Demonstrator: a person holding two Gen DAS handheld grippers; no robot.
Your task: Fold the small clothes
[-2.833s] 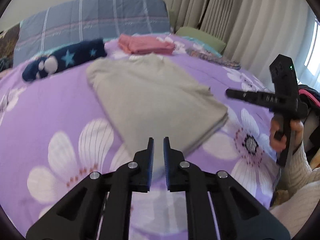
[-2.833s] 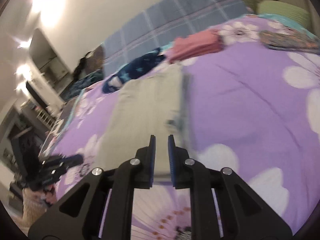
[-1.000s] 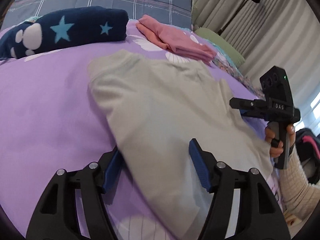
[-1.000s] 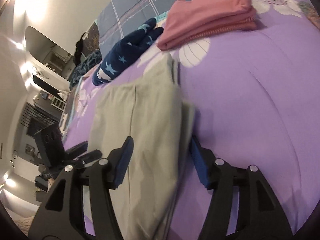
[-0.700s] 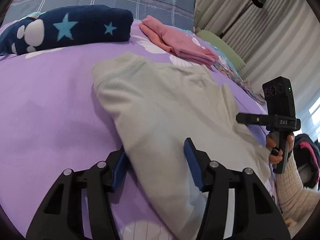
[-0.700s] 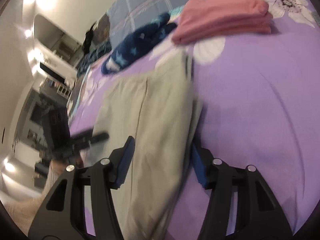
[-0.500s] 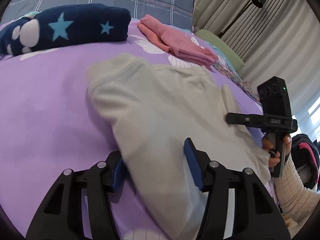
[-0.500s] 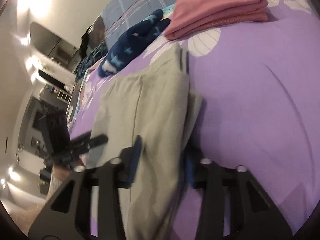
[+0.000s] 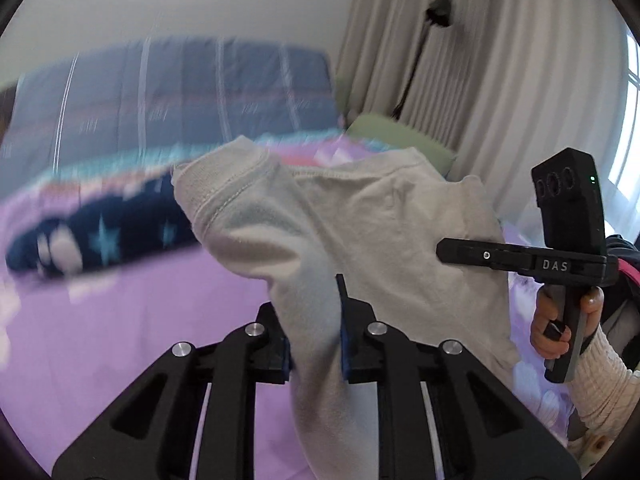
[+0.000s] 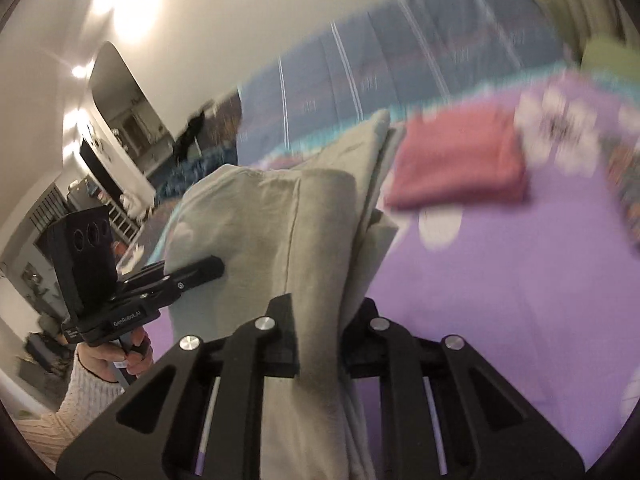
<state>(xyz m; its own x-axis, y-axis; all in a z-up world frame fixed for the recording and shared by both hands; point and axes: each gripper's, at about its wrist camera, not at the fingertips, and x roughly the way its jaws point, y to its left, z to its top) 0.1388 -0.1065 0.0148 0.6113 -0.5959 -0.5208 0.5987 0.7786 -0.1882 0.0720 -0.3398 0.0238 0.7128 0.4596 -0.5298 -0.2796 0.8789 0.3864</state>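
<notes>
Now both claws have just been closing: left claw [image 9: 314, 334] and right claw [image 10: 320, 334] each pinch an edge of the pale grey folded cotton garment [image 9: 372, 232], lifted off the purple floral bedsheet [image 9: 132, 320] below them. Risk: thick layers slip out, the fold falls open.

Pale grey-beige garment [image 9: 360, 220], plain, with lighter stitching at its hem; purple bedspread [image 9: 120, 320] with white flower prints. Ahead of the fingers: navy folded cloth [image 9: 100, 236] with light blue stars and white paw marks, plain pink folded stack [image 10: 460, 160], blue-grey plaid quilt [image 9: 180, 92] with white and pinkish lines, green pillow [image 9: 400, 136]. Both grippers black with blue pads; cream curtains [image 9: 500, 60], cream knit sleeve [image 9: 600, 380].
</notes>
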